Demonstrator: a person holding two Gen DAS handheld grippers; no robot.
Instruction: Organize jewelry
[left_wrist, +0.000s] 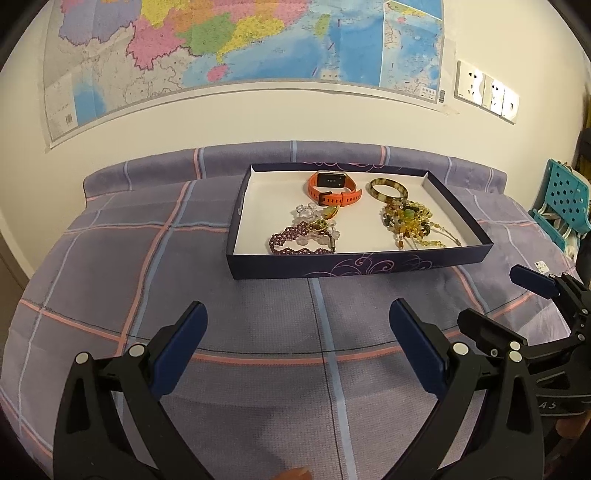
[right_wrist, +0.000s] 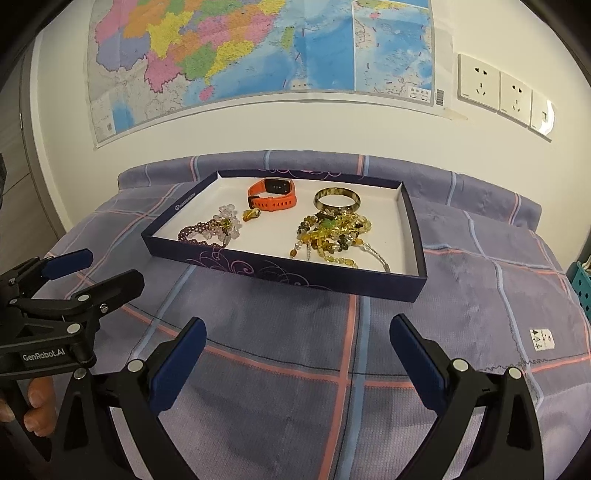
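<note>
A shallow dark blue box (left_wrist: 354, 264) (right_wrist: 280, 275) with a white floor sits on the bed. In it lie an orange smartwatch (left_wrist: 334, 188) (right_wrist: 273, 195), a mottled bangle (left_wrist: 388, 189) (right_wrist: 337, 198), a tangle of yellow and green bead strands (left_wrist: 410, 221) (right_wrist: 332, 232), a purple bead bracelet (left_wrist: 295, 242) (right_wrist: 195, 232) and clear beads with a gold pendant (left_wrist: 321, 218) (right_wrist: 236, 218). My left gripper (left_wrist: 297, 325) (right_wrist: 92, 269) is open and empty, in front of the box. My right gripper (right_wrist: 297, 341) (left_wrist: 506, 295) is open and empty, beside it.
The bed has a purple plaid cover (left_wrist: 184, 295) (right_wrist: 480, 295) with a small white tag (right_wrist: 541, 339). A map (left_wrist: 221, 48) and wall sockets (right_wrist: 506, 92) are behind. A teal perforated chair (left_wrist: 565, 199) stands at the right.
</note>
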